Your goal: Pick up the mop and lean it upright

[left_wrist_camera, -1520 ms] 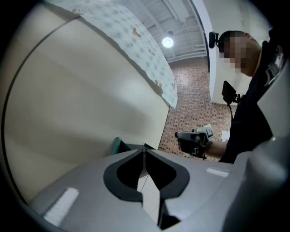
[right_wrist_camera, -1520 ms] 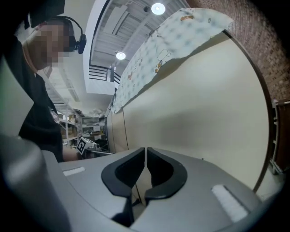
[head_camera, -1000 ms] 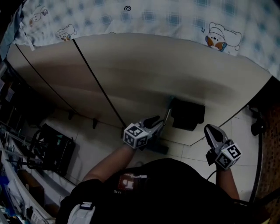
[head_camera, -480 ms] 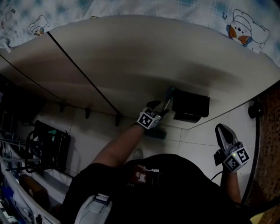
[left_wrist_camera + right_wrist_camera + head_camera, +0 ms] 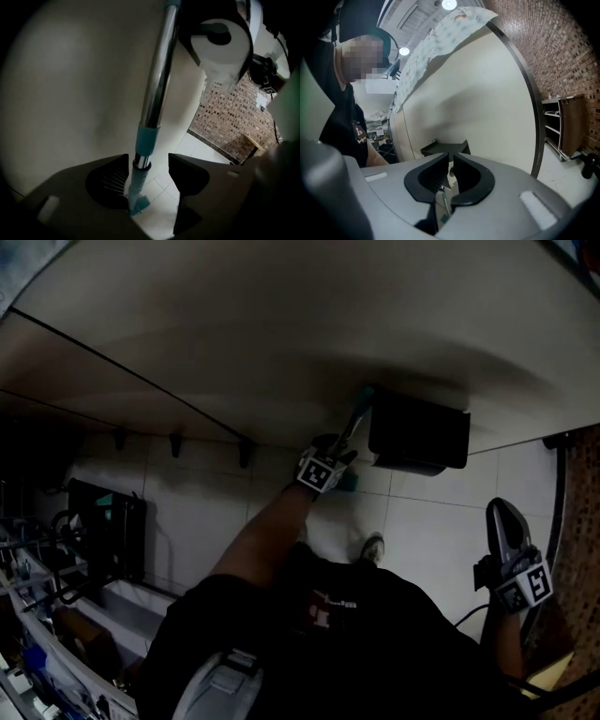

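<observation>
The mop's chrome pole [image 5: 157,84] with a teal collar [image 5: 146,140] stands upright against the beige panel [image 5: 281,334]. In the head view the pole [image 5: 356,423] sits beside a black box. My left gripper [image 5: 148,159] [image 5: 339,448] is low on the pole. Its jaws have just been opening and now stand wide; the pole runs between them, close to the left jaw, and is not squeezed. My right gripper [image 5: 503,512] [image 5: 451,161] hangs off to the right, away from the mop, jaws shut with nothing in them.
A black holder [image 5: 417,432] with a white paper roll [image 5: 220,42] is fixed to the panel right of the pole. A dark rack [image 5: 108,540] stands at the left. A brick wall [image 5: 234,122] and a shelf [image 5: 562,122] lie to the right, over white floor tiles [image 5: 422,521].
My left gripper has sunk along the pole towards the floor and its jaws have spread off it. The right gripper has dropped a little. The head view has tipped further down.
</observation>
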`<state>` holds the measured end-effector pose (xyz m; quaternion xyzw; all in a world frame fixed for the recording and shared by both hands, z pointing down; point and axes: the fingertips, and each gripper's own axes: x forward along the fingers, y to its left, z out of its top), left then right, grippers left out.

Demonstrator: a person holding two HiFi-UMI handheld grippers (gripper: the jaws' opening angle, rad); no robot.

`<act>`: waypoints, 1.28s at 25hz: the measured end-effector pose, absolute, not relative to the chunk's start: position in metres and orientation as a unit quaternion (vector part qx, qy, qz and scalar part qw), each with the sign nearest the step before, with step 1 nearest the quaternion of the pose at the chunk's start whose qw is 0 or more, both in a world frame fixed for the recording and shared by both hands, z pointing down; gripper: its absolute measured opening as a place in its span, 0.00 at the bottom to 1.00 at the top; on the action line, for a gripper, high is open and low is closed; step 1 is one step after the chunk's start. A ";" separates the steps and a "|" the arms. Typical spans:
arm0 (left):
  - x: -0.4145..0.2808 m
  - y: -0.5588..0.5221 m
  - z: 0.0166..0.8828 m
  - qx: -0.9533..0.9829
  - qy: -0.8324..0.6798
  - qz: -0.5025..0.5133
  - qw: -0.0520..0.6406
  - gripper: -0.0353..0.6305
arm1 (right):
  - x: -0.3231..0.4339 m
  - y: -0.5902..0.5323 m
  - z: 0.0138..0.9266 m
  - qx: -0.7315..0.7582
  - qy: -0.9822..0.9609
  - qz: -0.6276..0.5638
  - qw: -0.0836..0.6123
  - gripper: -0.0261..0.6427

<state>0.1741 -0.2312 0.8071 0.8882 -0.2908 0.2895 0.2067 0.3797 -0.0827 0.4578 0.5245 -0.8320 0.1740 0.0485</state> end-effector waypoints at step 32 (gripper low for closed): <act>0.108 -0.177 0.663 0.896 -0.291 0.306 0.136 0.24 | 0.348 -0.103 0.418 0.482 -0.867 0.129 0.010 0.11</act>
